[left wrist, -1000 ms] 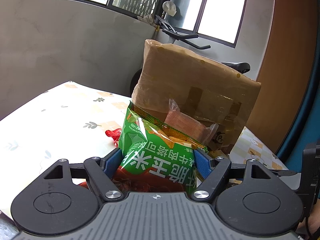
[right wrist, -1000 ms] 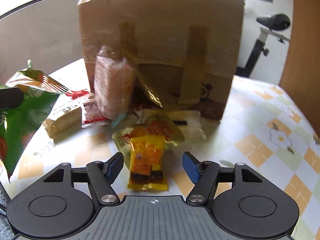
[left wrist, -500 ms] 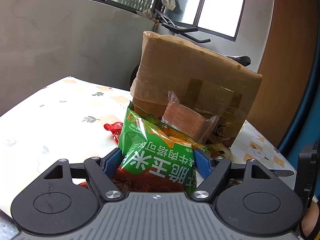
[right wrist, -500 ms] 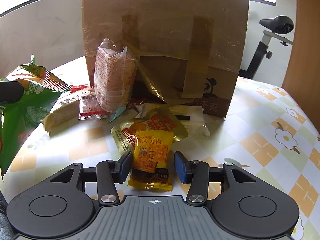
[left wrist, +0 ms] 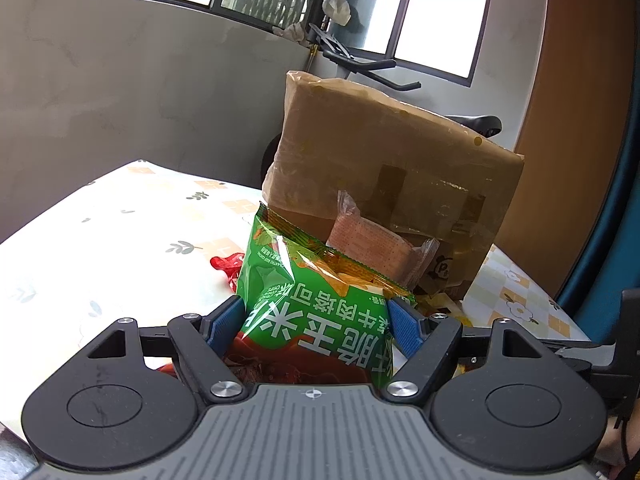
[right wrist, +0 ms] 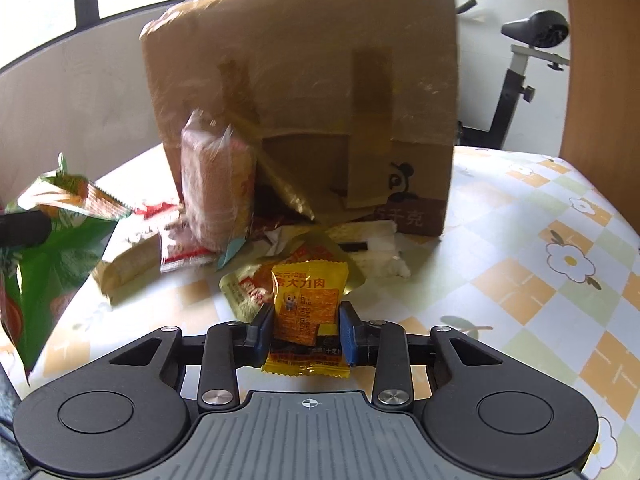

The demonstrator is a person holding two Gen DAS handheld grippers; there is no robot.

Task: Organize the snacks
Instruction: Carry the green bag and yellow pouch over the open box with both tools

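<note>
The right tongs (right wrist: 307,334) are closing on the yellow snack packet (right wrist: 307,312) lying mid-worktop (right wrist: 520,280); the squeeze should stay gentle. The left tongs (left wrist: 318,322) hold the green chip bag (left wrist: 320,304), upright near the cardboard box (left wrist: 384,168).

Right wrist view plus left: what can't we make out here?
- Cardboard box contents: the closed brown wall hides them in both views.
- Pink wafer pack: label motion-blurred in the right wrist view.
- Green chip bag: bottom hidden behind the left gripper body.
- Yellow snack packet: the right gripper is closing on it, and the blue pads cover its side edges.
</note>
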